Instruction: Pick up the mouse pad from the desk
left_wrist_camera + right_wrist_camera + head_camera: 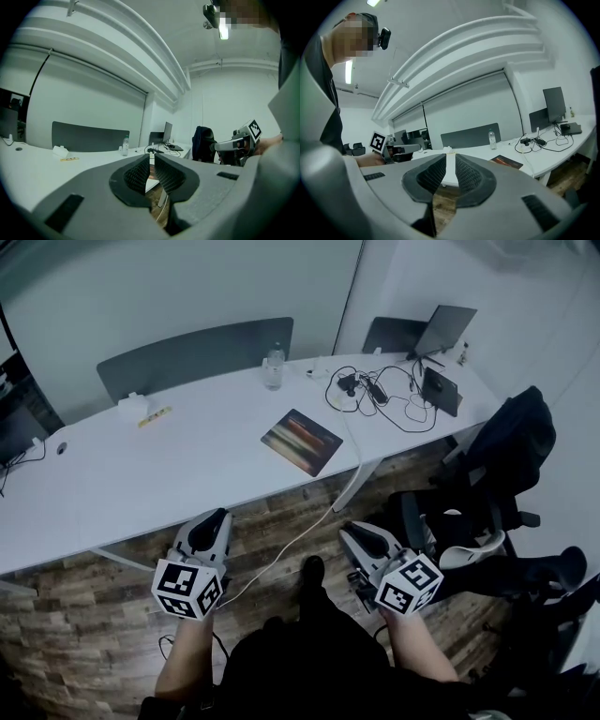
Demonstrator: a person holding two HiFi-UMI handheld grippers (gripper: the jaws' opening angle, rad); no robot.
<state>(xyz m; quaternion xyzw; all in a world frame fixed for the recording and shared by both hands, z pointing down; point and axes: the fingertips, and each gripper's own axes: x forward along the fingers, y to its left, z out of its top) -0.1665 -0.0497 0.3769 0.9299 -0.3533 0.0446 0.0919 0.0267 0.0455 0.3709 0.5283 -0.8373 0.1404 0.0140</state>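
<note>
The grey left claw (pixel 215 520) and right claw (pixel 360 532) each carry 1 white cube (pixel 187 589) of black square markers.

This is an office, most likely a shared workroom or meeting room. A long white tabletop (pixel 141 474) runs across it, with grey divider panels (pixel 197 351) standing along its far edge. At one end sit an open laptop (pixel 442 329), a dark tablet (pixel 441 390) and a tangle of cables (pixel 375 395). A mouse pad (pixel 302 441) and a water bottle (pixel 274 367) are nearer the middle. A swivel chair (pixel 469 521) with a dark jacket (pixel 511 451) draped over it stands beside the tabletop. The walls are plain white, the floor (pixel 281 512) is wood-patterned, and a strip light (pixel 223 32) hangs overhead.
</note>
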